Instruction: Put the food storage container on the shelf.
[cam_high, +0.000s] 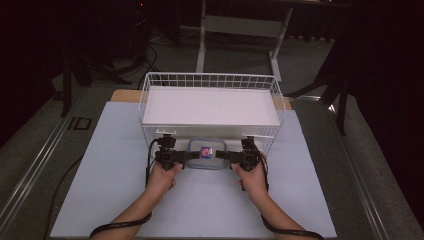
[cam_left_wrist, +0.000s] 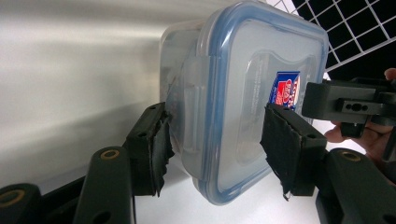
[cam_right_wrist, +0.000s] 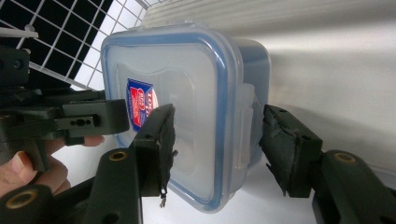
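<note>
1. As we hold a claw in each hand at the near edge of the tabletop (cam_high: 100, 200), our forearms come in from below and meet at the middle.
2. We set the left claw (cam_high: 192, 155) and the right claw (cam_high: 223, 155) at opposite ends of a clear plastic container (cam_high: 206, 154) with a blue-rimmed lid, which we judge keeps it level and steady.
3. Seen along the left claw (cam_left_wrist: 215, 140), its jaws straddle the container (cam_left_wrist: 243, 93) at a side latch, one pad at the base, the other on the lid; whether they truly pinch, we cannot tell.
4. Along the right claw (cam_right_wrist: 217, 144), the jaws bracket the container (cam_right_wrist: 187, 102) likewise, a sliver apart on one side.
5. Just beyond stands a white wire basket (cam_high: 150, 85) with a white board across it; the container sits at its front, probably bound underneath or freshly drawn out.
</note>
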